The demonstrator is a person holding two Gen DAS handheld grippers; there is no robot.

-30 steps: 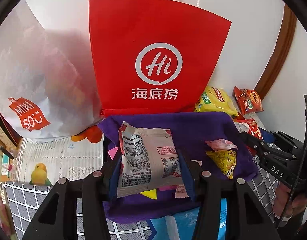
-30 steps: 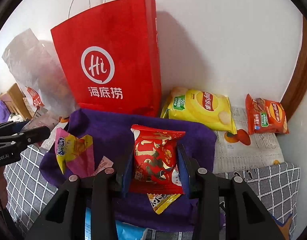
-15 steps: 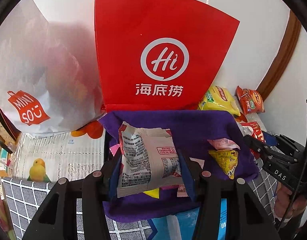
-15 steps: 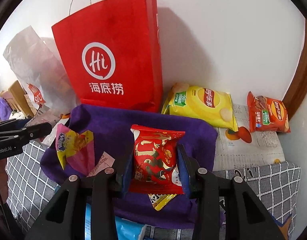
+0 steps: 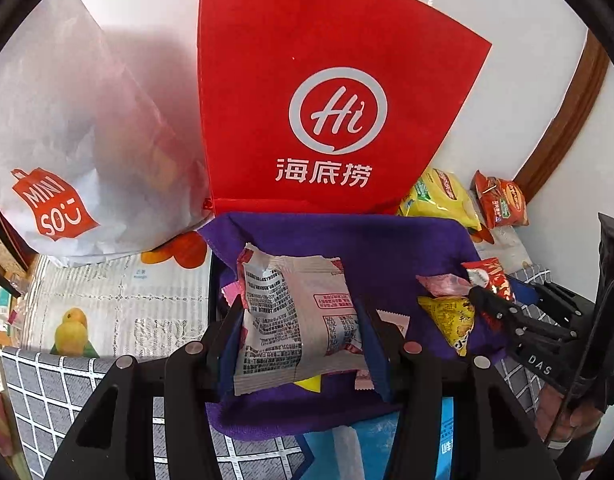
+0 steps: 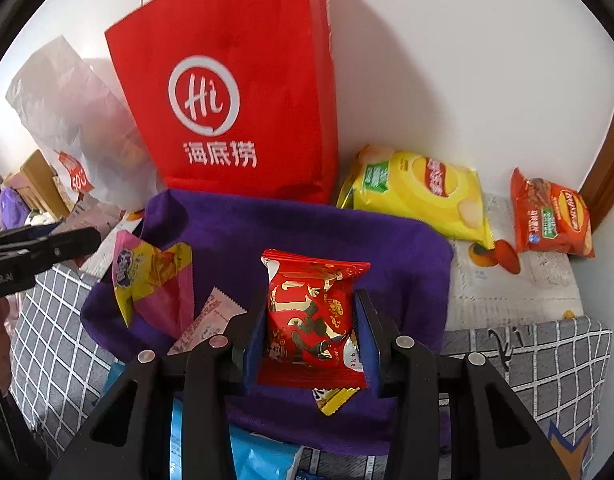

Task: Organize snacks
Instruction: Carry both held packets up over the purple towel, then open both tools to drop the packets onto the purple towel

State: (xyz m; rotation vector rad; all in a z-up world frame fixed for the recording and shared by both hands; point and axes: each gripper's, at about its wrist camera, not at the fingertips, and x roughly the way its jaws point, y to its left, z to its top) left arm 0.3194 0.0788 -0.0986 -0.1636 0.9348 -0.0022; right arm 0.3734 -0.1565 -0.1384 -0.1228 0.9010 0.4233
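My left gripper [image 5: 299, 308] is shut on a white snack packet [image 5: 291, 312] whose printed back faces the camera; it hangs just above a purple cloth [image 5: 347, 240]. My right gripper [image 6: 311, 300] is shut on a red packet with gold print [image 6: 311, 320], also over the purple cloth [image 6: 307, 224]. The right gripper [image 5: 519, 320] shows at the right edge of the left wrist view with its red packet [image 5: 489, 280]. The left gripper's fingertip [image 6: 67, 244] pokes in from the left of the right wrist view, beside a yellow and pink packet [image 6: 151, 280].
A red "Hi" paper bag [image 6: 235, 80] stands against the wall behind the cloth, a white Miniso bag [image 5: 87, 140] to its left. Yellow chips [image 6: 419, 188] and orange chips [image 6: 555, 216] lie at the right. Small sachets [image 5: 447, 316] lie on the cloth; a blue pack [image 6: 263, 456] lies near.
Both grips are unchanged. The right wrist view has tilted slightly, so the red bag sits a little higher and more of its handles is cut off.
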